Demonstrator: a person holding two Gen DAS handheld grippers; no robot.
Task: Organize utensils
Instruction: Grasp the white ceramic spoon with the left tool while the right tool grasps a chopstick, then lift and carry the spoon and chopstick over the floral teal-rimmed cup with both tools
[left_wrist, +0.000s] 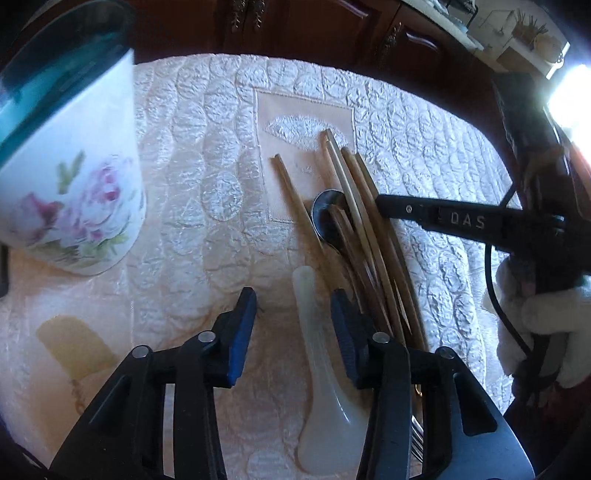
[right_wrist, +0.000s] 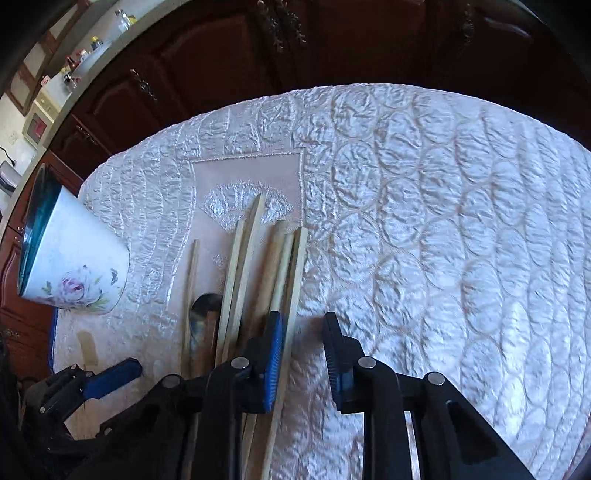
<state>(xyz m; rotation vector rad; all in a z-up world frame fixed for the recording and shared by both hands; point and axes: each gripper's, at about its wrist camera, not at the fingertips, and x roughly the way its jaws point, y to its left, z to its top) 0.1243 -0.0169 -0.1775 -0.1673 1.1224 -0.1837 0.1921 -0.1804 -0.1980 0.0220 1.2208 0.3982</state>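
Several wooden chopsticks (left_wrist: 354, 206) lie in a loose bundle on the quilted cloth, over a metal spoon (left_wrist: 327, 216). A white ceramic spoon (left_wrist: 325, 387) lies beside them. My left gripper (left_wrist: 293, 306) is open, its jaws astride the ceramic spoon's handle. My right gripper (right_wrist: 303, 328) is open at the bundle's right edge, its left finger over the chopsticks (right_wrist: 258, 266); it shows in the left wrist view (left_wrist: 384, 203) reaching in from the right. A white flowered cup with a teal inside (left_wrist: 74, 155) stands at the left, also in the right wrist view (right_wrist: 70, 254).
The table's far edge (right_wrist: 332, 92) drops off before dark wooden cabinets (right_wrist: 221, 55). A yellowish flat piece (left_wrist: 77, 347) lies at the near left. The person's white-sleeved hand (left_wrist: 535, 325) holds the right gripper at the right. The left gripper (right_wrist: 110, 373) shows at lower left.
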